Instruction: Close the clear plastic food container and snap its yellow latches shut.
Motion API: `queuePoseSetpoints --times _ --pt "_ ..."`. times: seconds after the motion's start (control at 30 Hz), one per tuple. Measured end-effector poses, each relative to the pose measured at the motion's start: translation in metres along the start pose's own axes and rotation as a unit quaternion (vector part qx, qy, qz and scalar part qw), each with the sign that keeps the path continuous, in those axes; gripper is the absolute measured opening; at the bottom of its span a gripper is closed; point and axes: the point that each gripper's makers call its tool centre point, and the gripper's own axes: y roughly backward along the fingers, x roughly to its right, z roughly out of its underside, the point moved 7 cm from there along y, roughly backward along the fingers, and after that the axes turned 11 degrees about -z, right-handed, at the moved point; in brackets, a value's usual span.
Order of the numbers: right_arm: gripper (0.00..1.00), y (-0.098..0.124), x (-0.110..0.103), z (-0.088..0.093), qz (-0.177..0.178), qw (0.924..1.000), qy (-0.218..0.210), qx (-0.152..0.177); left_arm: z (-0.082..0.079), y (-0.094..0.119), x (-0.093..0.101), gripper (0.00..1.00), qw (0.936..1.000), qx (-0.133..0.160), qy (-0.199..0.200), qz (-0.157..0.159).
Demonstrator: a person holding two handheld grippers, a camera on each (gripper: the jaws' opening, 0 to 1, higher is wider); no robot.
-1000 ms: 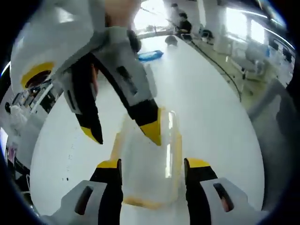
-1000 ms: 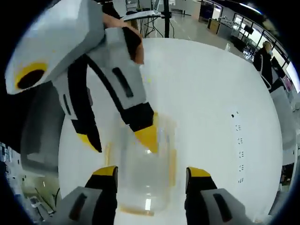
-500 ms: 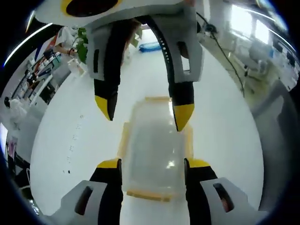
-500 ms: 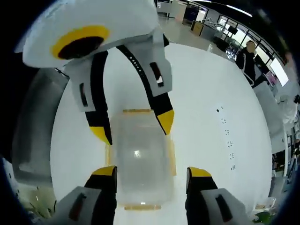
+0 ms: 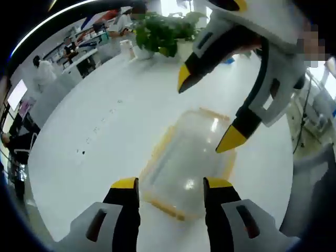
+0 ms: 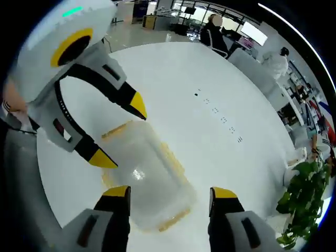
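Left gripper view: my left gripper (image 5: 169,184) gapes, empty, over the clear yellow-latched plastic food container (image 5: 190,160) | right gripper (image 6: 169,193) likewise | white round table (image 6: 178,84).

bare table (image 5: 105,121) around container (image 5: 189,157)

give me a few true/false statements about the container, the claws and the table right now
1. Both claws are open. True: the left claw and the right claw each show a wide gap between their yellow tips.
2. The clear container sits on a white table. True.
3. The container's latches are blue. False: the latches are yellow.
4. The right claw grips the container. False: it holds nothing, hanging open over it.
5. A potted plant stands at the table's far edge. True.
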Motion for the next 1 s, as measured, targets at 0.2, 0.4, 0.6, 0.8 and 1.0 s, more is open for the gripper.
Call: queuePoseSetpoints --times 0.2,0.4,0.6,0.8,1.0 --pt "0.58 0.007 -0.003 0.005 0.044 0.9928 -0.102 0.045 0.0 0.007 0.001 0.53 0.9968 -0.019 0.065 -0.042" --pt "0.57 0.009 -0.007 0.004 0.053 0.9915 -0.106 0.053 0.004 0.012 0.007 0.53 0.9971 -0.024 0.061 -0.037" --pt "0.57 0.007 -0.007 0.007 0.031 0.9882 -0.129 0.076 0.003 0.014 0.0 0.54 0.9909 0.015 0.131 -0.023" --pt "0.57 0.005 -0.001 0.014 0.011 0.9708 -0.19 0.147 0.01 0.012 -0.013 0.51 0.9739 0.049 0.221 -0.018" --pt "0.58 -0.002 -0.002 0.025 -0.019 0.9518 -0.242 0.187 0.009 0.012 -0.01 0.54 0.9499 0.098 0.296 0.027"
